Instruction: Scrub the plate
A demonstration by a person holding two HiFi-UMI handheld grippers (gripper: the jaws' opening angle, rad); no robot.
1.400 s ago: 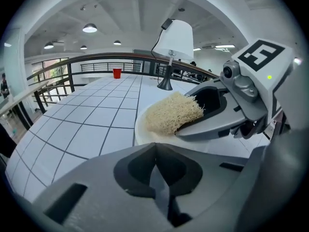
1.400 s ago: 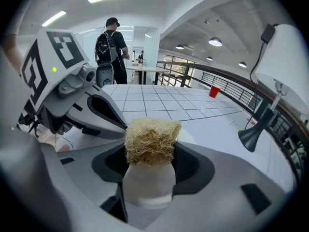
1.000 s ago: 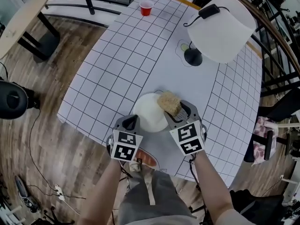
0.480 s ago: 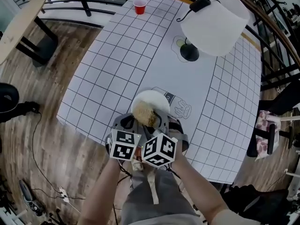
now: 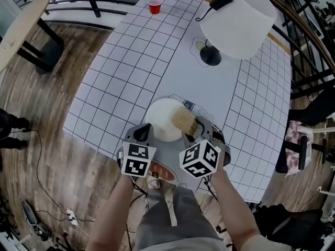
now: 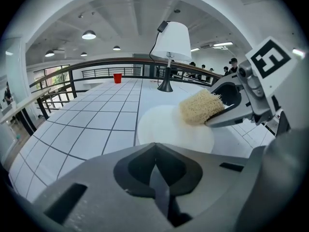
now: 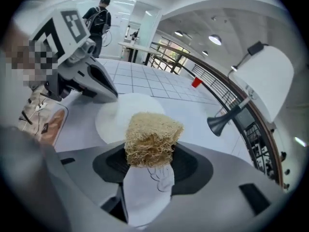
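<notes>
Risk: plate (image 5: 161, 120) skids on smooth table (image 5: 131, 61) under scrub stroke. Left gripper (image 5: 144, 134) jaws pressed together, empty, just beside near rim, not pinning it. Right gripper (image 5: 194, 130) clamps scrubber (image 5: 184, 118) by one end; could twist loose. Plate white, round, flat, near table's front edge, scrubber over its right side.

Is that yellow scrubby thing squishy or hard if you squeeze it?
Probably springy, not hard: the scrubber is a tangle of coarse fibres, and it puffs out past the right hand-held gripper shut on it. Likely very light too, being mostly air gaps. It looks rough, so it shouldn't slip easily against the plate.
</notes>
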